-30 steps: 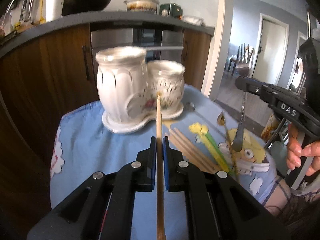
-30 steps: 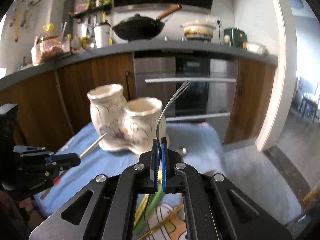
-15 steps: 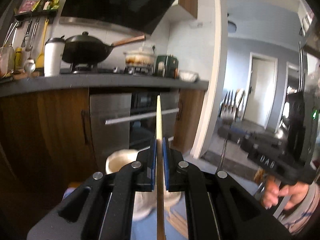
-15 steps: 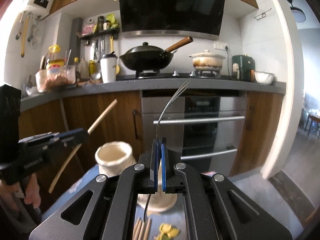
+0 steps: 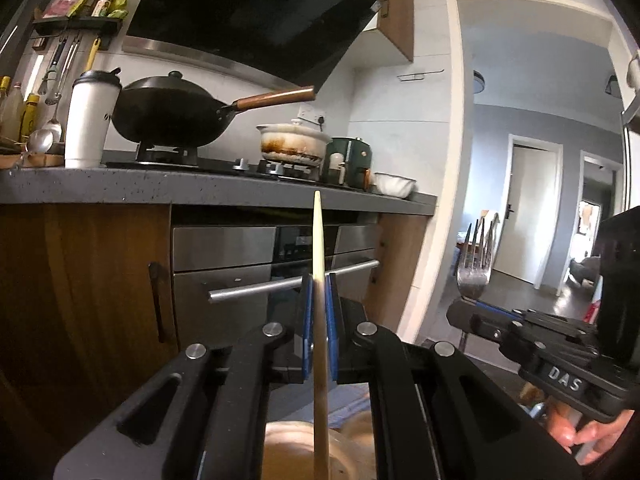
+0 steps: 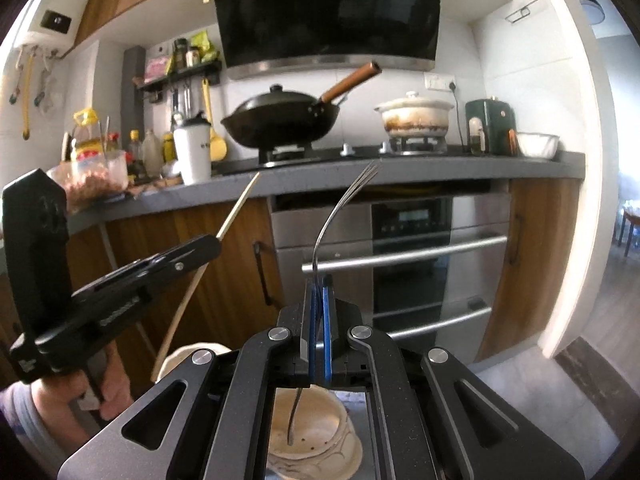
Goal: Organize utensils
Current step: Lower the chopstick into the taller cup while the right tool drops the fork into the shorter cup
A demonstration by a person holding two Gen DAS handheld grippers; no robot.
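Observation:
My left gripper (image 5: 319, 300) is shut on a wooden chopstick (image 5: 318, 240) held upright, its lower end over the mouth of the cream ceramic holder (image 5: 292, 448). My right gripper (image 6: 319, 300) is shut on a metal fork (image 6: 340, 208), tines up, its handle end hanging down into the holder's right cup (image 6: 316, 428). The left gripper (image 6: 218, 242) with the chopstick (image 6: 236, 208) shows at the left of the right wrist view, above the holder's left cup (image 6: 192, 354). The right gripper (image 5: 460, 312) with the fork (image 5: 476, 264) shows at the right of the left wrist view.
A kitchen counter (image 6: 360, 172) with a wok (image 6: 280, 120), a pot (image 6: 416, 116) and a white tumbler (image 6: 192, 152) stands behind, with an oven (image 6: 400, 248) below. A doorway (image 5: 528, 208) opens to the right. A bit of blue tablecloth (image 5: 348, 404) shows below.
Both grippers have risen and tilted their utensils upright over the holder. The fork's handle end now hangs inside the right cup, and the chopstick's lower end stands over the left cup.

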